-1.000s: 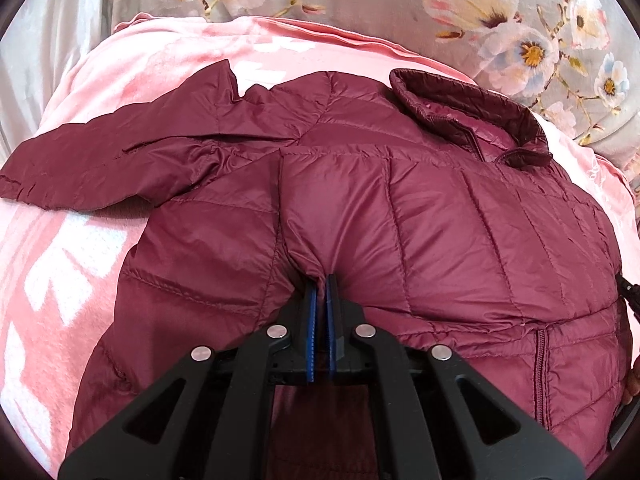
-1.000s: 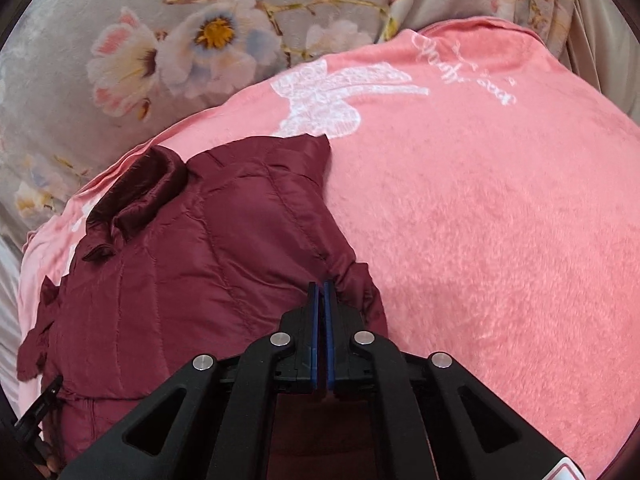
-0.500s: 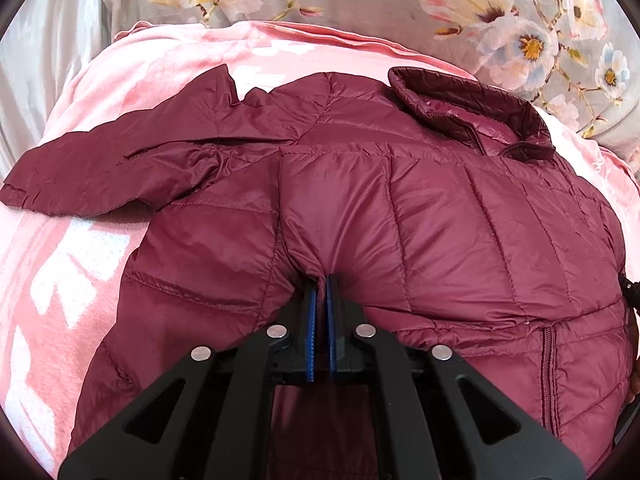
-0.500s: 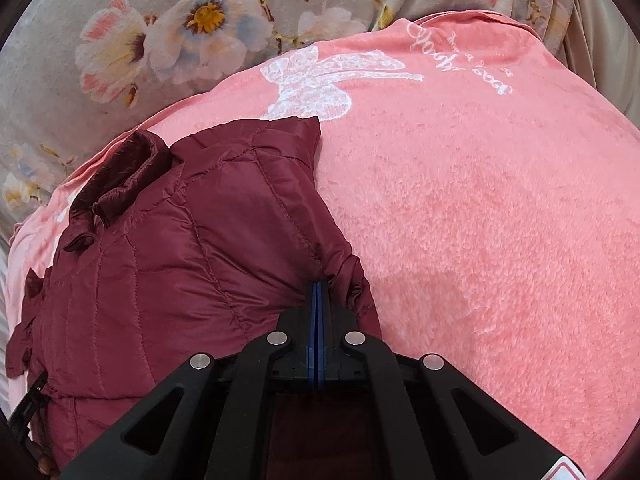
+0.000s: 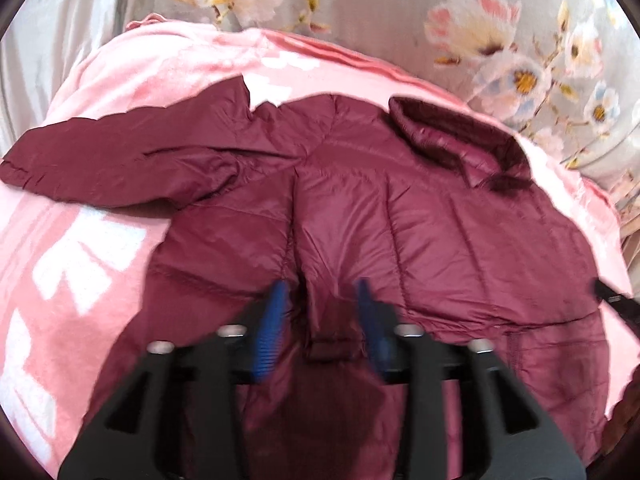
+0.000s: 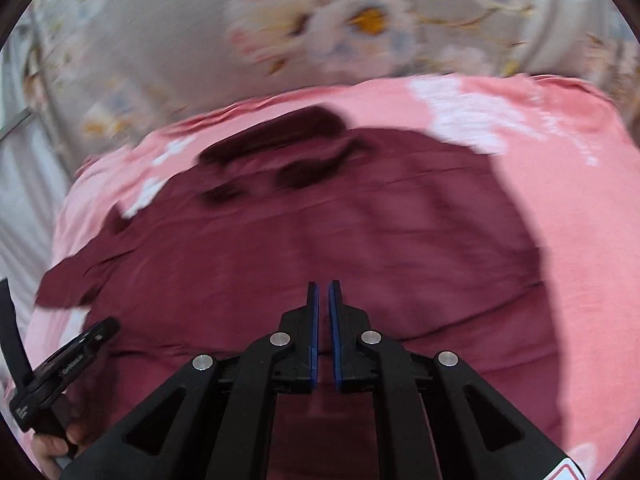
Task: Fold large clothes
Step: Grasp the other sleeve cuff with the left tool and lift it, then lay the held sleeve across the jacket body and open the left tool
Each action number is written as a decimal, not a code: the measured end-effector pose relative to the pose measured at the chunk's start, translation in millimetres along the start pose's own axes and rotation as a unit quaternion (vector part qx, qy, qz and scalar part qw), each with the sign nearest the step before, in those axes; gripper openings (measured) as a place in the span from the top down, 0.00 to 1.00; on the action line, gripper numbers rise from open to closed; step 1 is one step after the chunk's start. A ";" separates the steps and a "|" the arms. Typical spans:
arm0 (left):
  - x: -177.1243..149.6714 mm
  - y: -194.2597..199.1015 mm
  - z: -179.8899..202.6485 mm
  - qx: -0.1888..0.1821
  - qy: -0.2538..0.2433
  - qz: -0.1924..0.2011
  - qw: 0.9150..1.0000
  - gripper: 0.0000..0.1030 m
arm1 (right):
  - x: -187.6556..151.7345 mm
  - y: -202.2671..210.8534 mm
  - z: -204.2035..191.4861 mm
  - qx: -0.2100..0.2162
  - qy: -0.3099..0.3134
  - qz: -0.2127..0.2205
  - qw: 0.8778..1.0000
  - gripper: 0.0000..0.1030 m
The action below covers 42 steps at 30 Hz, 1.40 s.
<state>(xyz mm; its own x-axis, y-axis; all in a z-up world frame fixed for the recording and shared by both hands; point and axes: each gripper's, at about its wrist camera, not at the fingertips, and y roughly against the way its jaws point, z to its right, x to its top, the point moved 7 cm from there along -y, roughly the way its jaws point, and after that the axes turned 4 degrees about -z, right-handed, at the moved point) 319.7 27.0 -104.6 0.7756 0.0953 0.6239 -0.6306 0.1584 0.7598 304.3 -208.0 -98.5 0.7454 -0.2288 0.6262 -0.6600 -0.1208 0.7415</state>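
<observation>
- Across the middle of both frames, the maroon puffer jacket [image 5: 420, 216] lies spread on a pink blanket [image 5: 80, 272] on the bed, collar [image 5: 452, 140] toward the upper right of the left wrist view and one sleeve [image 5: 104, 164] stretched to the left edge.
- The left gripper [image 5: 320, 304] has its jaws wide apart, straddling a raised ridge of fabric without pinching it.
- The right gripper [image 6: 324, 296] shows jaws nearly together with a thin gap and nothing visibly held; this view is blurred.
- The fold over the body looks placed, so the outstretched sleeve likely comes next.
- Doing it well means gripping near the cuff, lifting clear, and laying the sleeve flat without dragging the slippery shell off its fold.
</observation>
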 end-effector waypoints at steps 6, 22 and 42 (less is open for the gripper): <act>4.1 41.0 -35.5 -0.002 0.011 0.025 1.000 0.46 | -24.8 -46.9 -39.8 -0.001 0.023 -0.056 0.998 0.94; 72.7 47.7 -373.8 0.117 0.321 0.064 0.938 0.45 | -33.3 -46.8 -45.0 -0.045 0.060 -0.024 0.997 0.95; 138.8 66.0 -354.8 0.044 0.286 0.121 0.950 1.00 | -31.5 -43.3 -42.2 -0.061 0.048 -0.010 0.997 0.94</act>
<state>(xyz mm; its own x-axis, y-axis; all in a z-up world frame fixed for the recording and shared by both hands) 395.2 399.5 -32.8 0.4798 0.6403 0.5998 -0.7724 -0.0160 0.6349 313.3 -154.7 -140.1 0.7671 -0.1340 0.6273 -0.6335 -0.0040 0.7738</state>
